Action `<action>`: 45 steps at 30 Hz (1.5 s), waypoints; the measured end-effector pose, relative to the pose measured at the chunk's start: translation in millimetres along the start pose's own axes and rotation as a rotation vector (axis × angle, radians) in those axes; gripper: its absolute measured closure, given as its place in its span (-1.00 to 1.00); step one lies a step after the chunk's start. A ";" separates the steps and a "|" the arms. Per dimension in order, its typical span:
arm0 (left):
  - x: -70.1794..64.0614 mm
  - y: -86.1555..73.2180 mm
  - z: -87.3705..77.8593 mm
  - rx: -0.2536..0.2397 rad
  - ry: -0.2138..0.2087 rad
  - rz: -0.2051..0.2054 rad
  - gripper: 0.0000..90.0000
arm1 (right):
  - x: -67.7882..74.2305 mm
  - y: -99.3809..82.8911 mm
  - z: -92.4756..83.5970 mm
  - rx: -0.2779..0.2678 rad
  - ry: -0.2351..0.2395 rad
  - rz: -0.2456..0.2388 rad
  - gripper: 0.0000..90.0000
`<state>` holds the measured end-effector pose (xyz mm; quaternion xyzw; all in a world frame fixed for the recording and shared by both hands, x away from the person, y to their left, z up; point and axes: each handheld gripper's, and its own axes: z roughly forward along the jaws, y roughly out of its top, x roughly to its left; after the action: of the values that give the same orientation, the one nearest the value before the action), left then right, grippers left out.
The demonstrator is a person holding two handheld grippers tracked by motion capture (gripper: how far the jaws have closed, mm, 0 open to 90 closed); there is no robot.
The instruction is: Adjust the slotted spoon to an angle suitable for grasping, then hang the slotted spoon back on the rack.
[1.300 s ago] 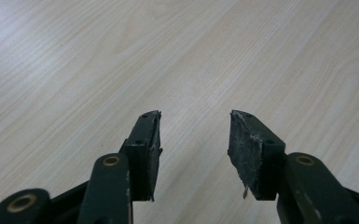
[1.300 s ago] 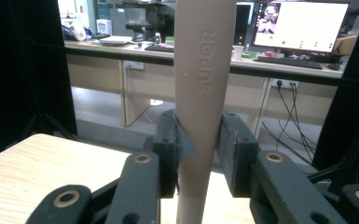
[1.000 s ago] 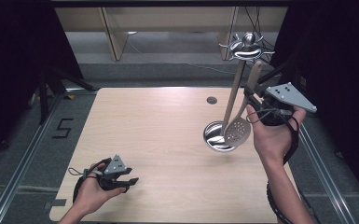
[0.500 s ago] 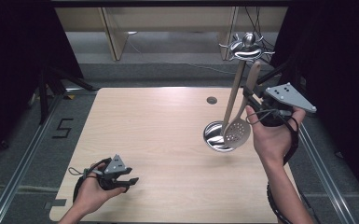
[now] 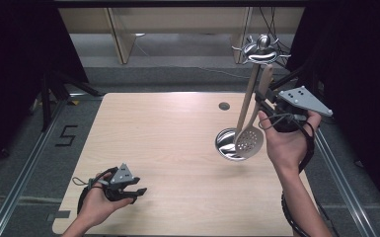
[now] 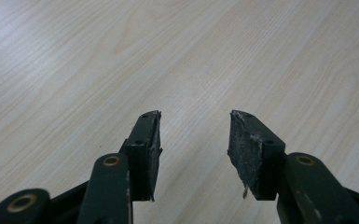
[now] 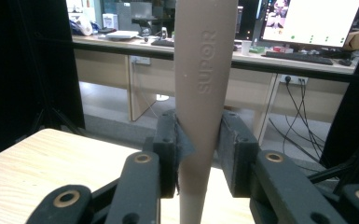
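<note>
A metal utensil stand (image 5: 246,98) rises from a round shiny base (image 5: 224,142) at the table's right side, with a hooked crown (image 5: 260,51) on top. My right gripper (image 5: 268,104) is shut on the beige handle of a slotted spoon (image 5: 249,142), whose perforated head hangs over the base beside the pole. In the right gripper view the handle (image 7: 205,84), marked SUPOR, stands upright between the pads of the right gripper (image 7: 198,137). My left gripper (image 5: 134,193) rests open near the table's front left corner. The left gripper (image 6: 194,140) has bare wood between its pads.
The light wooden table (image 5: 168,138) has a small dark round grommet (image 5: 224,105) behind the stand. Metal rails run along the floor on both sides, and a "5" marking (image 5: 67,135) is on the floor at the left. Desks and monitors (image 7: 317,23) stand beyond the table.
</note>
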<state>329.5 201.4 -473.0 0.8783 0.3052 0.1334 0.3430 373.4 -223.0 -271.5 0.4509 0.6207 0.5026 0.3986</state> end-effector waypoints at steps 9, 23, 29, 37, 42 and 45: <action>-0.5 -1.3 0.4 -0.003 0.005 -0.006 0.18 | -0.3 0.2 -4.7 -0.033 -0.019 -0.003 0.58; -0.6 -2.8 -0.1 0.003 0.006 -0.008 0.17 | -5.0 -1.5 -3.1 -0.011 -0.029 0.014 0.58; 1.2 -1.1 -0.7 0.000 0.009 0.018 0.17 | -6.3 -2.9 -0.9 0.003 -0.036 0.018 0.58; 2.6 -0.8 1.2 0.004 0.009 0.002 0.18 | -10.2 -3.6 5.9 0.021 -0.029 0.004 0.58; 4.3 2.8 4.3 0.004 0.003 0.014 0.18 | -10.8 -2.3 8.9 0.029 -0.020 0.002 0.58; 2.2 5.0 7.1 0.002 -0.008 0.021 0.18 | -12.2 -2.2 11.9 0.031 -0.022 -0.015 0.58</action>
<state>336.6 196.2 -474.7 0.8824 0.2945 0.1332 0.3420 387.7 -231.8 -275.3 0.4580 0.6273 0.4850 0.4020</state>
